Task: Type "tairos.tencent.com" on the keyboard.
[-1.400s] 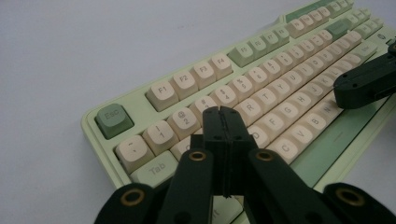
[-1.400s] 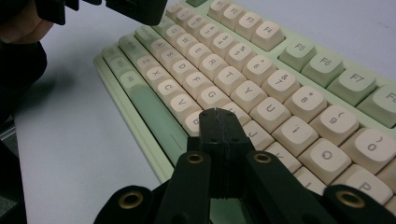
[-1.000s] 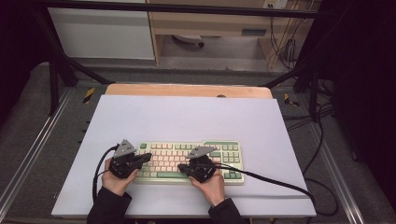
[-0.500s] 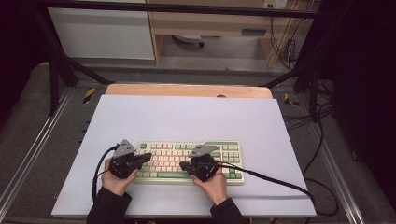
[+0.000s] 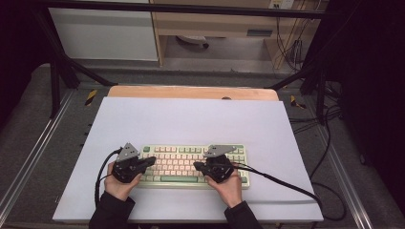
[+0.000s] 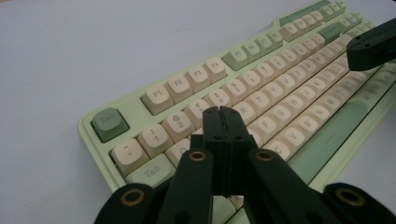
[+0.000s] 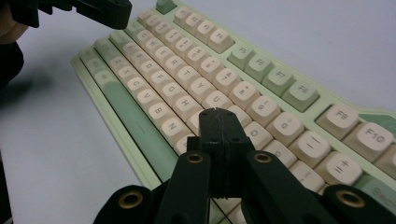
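A pale green keyboard [image 5: 181,152] with cream keys lies near the front of the white table top [image 5: 191,119]. My left gripper [image 5: 153,161] hovers over its left end, jaws shut with nothing between them. In the left gripper view the shut tips [image 6: 223,112] sit above the keys just right of the Tab key [image 6: 152,171]. My right gripper [image 5: 196,165] is over the keyboard's right half, pointing left, also shut and empty. Its tips [image 7: 218,114] hang above the letter keys of the keyboard [image 7: 187,84]. The two grippers face each other, apart.
A black cable [image 5: 286,186] trails from the right gripper across the table to its right edge. A wooden board edge [image 5: 191,92] borders the far side of the white top. Metal frame rails and more cables stand beyond the table.
The right gripper has shifted a little to the right and slightly up over the keyboard. The left gripper has stayed where it was.
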Motion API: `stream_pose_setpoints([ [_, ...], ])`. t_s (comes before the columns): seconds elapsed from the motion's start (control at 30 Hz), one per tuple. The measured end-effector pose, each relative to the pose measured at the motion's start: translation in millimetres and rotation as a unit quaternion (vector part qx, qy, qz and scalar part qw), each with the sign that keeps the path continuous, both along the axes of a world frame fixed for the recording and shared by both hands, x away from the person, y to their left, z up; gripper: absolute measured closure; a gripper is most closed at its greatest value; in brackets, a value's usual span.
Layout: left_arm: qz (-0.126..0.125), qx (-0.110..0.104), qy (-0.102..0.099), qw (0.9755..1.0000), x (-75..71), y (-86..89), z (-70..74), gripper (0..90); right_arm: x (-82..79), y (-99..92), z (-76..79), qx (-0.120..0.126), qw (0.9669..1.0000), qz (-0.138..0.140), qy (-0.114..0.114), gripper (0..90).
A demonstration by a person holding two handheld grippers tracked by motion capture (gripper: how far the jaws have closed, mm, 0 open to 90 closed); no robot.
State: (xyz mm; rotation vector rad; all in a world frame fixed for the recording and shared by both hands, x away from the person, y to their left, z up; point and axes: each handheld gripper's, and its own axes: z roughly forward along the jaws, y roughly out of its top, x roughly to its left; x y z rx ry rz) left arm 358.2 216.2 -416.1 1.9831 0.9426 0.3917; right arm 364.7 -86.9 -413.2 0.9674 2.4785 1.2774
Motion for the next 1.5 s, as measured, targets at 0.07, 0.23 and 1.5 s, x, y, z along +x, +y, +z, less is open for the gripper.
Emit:
stream_pose_setpoints([
  [0.07, -0.002, 0.000, 0.000, 1.0000, -0.3, -1.1, 0.1, 90.0, 0.1, -5.0, -0.1, 0.001, 1.0000, -0.004, -0.001, 90.0],
  [0.23, -0.006, 0.001, 0.001, 1.0000, -1.2, -4.8, -0.2, 90.0, 0.2, -15.7, 0.4, 0.004, 0.9999, -0.015, -0.001, 90.0],
  [1.5, -0.054, 0.031, 0.021, 0.9979, -6.7, -36.6, -13.2, 90.0, -2.8, -30.9, 1.1, 0.005, 0.9996, -0.026, -0.005, 90.0],
])
